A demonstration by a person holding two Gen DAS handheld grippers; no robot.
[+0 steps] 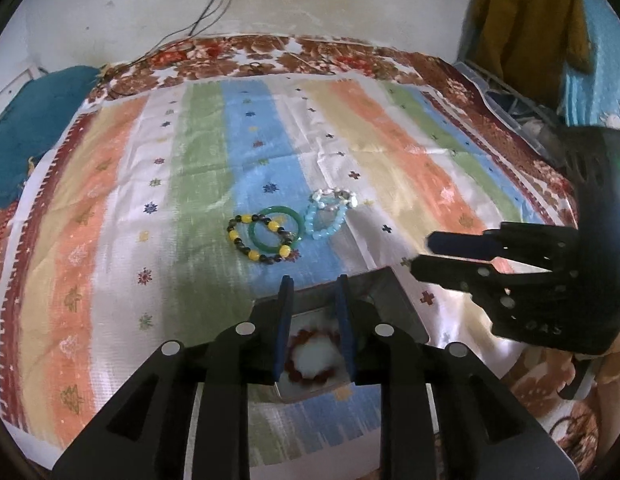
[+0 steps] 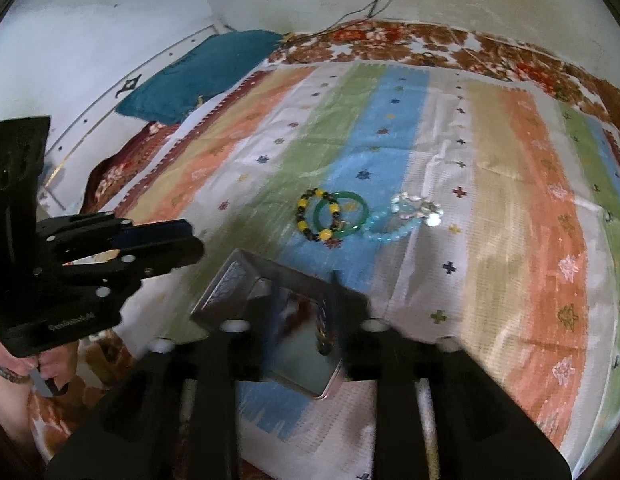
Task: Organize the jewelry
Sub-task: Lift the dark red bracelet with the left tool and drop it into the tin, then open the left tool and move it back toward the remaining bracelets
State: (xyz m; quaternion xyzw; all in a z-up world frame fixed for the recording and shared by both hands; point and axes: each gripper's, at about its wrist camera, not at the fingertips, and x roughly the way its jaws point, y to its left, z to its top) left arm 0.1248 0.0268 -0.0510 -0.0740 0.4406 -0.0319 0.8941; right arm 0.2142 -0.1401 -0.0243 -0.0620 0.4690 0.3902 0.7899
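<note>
A metal tin box with an open lid lies on the striped cloth; a red bead bracelet lies inside it. My left gripper is open above the box, fingers straddling the bracelet. Beyond lie a yellow-and-black bead bracelet, a green bangle, a light blue bead bracelet and a pearl bracelet. My right gripper is blurred above the box; a dark beaded piece hangs by its right finger. The right gripper also shows in the left wrist view, nearly closed.
The striped cloth covers a floral bedspread. A teal pillow lies far left. A wall with hanging cables stands behind. A clear plastic container and mustard clothing are at far right.
</note>
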